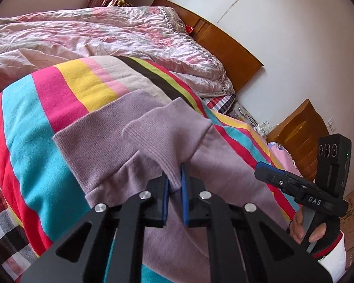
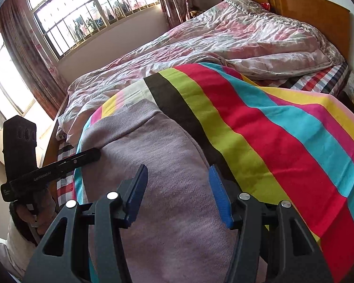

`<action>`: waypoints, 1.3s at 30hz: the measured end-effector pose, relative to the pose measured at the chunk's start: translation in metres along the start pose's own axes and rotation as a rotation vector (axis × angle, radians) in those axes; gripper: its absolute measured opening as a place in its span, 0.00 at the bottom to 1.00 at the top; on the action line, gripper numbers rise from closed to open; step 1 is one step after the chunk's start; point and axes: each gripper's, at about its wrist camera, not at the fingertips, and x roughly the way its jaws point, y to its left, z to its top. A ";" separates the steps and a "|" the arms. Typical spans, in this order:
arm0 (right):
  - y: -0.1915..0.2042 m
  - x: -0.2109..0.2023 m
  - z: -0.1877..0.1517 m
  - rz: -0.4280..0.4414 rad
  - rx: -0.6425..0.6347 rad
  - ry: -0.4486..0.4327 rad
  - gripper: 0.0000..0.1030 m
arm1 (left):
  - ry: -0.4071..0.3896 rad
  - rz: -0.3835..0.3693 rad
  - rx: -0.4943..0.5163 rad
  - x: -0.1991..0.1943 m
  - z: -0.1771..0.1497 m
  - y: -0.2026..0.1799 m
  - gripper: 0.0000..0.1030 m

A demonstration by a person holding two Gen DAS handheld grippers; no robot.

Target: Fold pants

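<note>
**Left wrist view: lilac pants pinched at a ribbed cuff**

Left wrist view shows the left gripper with its blue pads drawn together on a fold of ribbed knit, the cuff end of the pants. The pants are a soft lilac-grey, fleecy on the broad parts and finely ribbed at the bands. They lie on the striped blanket, whose bands run red, turquoise, pink, yellow, cream, black and lime. One ribbed band lies flat to the left; the other is bunched up and rises into the pads.

From the right wrist view, the right gripper hangs over the wide, smooth part of the pants with its jaws standing apart and nothing between them; the cloth lies below, and contact cannot be judged. A ribbed band curves across the far end of the garment there. The blanket covers a bed with a crumpled floral quilt behind.
</note>
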 end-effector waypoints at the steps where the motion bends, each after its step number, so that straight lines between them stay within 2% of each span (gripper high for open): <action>1: 0.002 0.000 0.003 0.006 -0.006 -0.004 0.53 | -0.022 -0.010 0.014 -0.011 0.004 -0.002 0.08; 3: 0.008 0.002 0.013 0.020 -0.029 -0.003 0.53 | -0.038 0.020 0.017 -0.024 0.011 0.001 0.08; 5: 0.016 0.011 0.023 0.028 -0.069 0.022 0.53 | -0.040 0.064 -0.024 -0.028 0.013 0.021 0.08; 7: 0.027 0.023 0.032 0.029 -0.124 0.052 0.53 | 0.025 0.061 -0.037 -0.020 0.010 0.042 0.10; 10: 0.043 0.046 0.041 0.038 -0.195 0.091 0.48 | 0.077 0.057 -0.080 -0.009 -0.004 0.062 0.27; 11: 0.049 0.052 0.045 0.037 -0.222 0.097 0.42 | 0.070 0.044 -0.082 -0.010 -0.006 0.064 0.31; 12: 0.055 0.057 0.046 0.037 -0.247 0.100 0.39 | 0.061 0.031 -0.086 -0.012 -0.007 0.064 0.41; 14: 0.065 0.064 0.051 0.046 -0.278 0.108 0.38 | 0.052 -0.004 -0.104 -0.014 -0.008 0.064 0.51; 15: 0.069 0.067 0.054 0.051 -0.288 0.109 0.37 | 0.050 0.001 -0.100 -0.014 -0.007 0.061 0.52; 17: 0.072 0.071 0.059 0.061 -0.300 0.108 0.37 | 0.054 0.018 -0.084 -0.012 -0.007 0.057 0.50; 19: 0.069 0.080 0.063 0.059 -0.283 0.131 0.37 | 0.054 0.032 -0.083 -0.011 -0.008 0.056 0.44; 21: 0.064 0.089 0.062 0.057 -0.271 0.164 0.37 | 0.051 0.051 -0.078 -0.012 -0.008 0.057 0.21; 22: 0.062 0.091 0.060 0.059 -0.269 0.170 0.33 | 0.052 0.033 -0.075 -0.014 -0.007 0.057 0.11; 23: 0.063 0.088 0.058 0.061 -0.272 0.157 0.14 | 0.048 0.020 -0.064 -0.018 -0.005 0.053 0.10; 24: 0.066 0.077 0.057 0.034 -0.292 0.108 0.07 | 0.028 0.023 -0.026 -0.025 -0.003 0.044 0.09; 26: 0.072 0.047 0.061 0.000 -0.312 -0.003 0.06 | -0.025 0.034 0.085 -0.042 0.003 0.017 0.09; 28: 0.078 0.015 0.067 -0.023 -0.303 -0.091 0.06 | -0.088 0.012 0.166 -0.057 0.011 -0.009 0.09; 30: 0.084 -0.011 0.073 -0.064 -0.311 -0.164 0.06 | -0.152 -0.017 0.213 -0.073 0.018 -0.025 0.09; 31: 0.085 -0.018 0.075 -0.070 -0.305 -0.183 0.06 | -0.155 -0.012 0.208 -0.076 0.022 -0.027 0.09; 33: 0.083 -0.008 0.076 -0.043 -0.289 -0.133 0.06 | -0.089 0.005 0.149 -0.065 0.025 -0.010 0.09; 36: 0.075 0.056 0.064 -0.031 -0.238 0.071 0.09 | 0.105 -0.004 -0.016 -0.026 0.008 0.044 0.10; 37: 0.072 0.077 0.058 -0.063 -0.229 0.126 0.10 | 0.135 0.015 -0.074 -0.015 0.002 0.062 0.11; 38: 0.072 0.094 0.049 -0.076 -0.227 0.161 0.10 | 0.148 -0.003 -0.118 -0.008 -0.004 0.075 0.13; 39: 0.072 0.097 0.043 -0.079 -0.220 0.147 0.11 | 0.138 -0.038 -0.140 -0.008 -0.007 0.084 0.13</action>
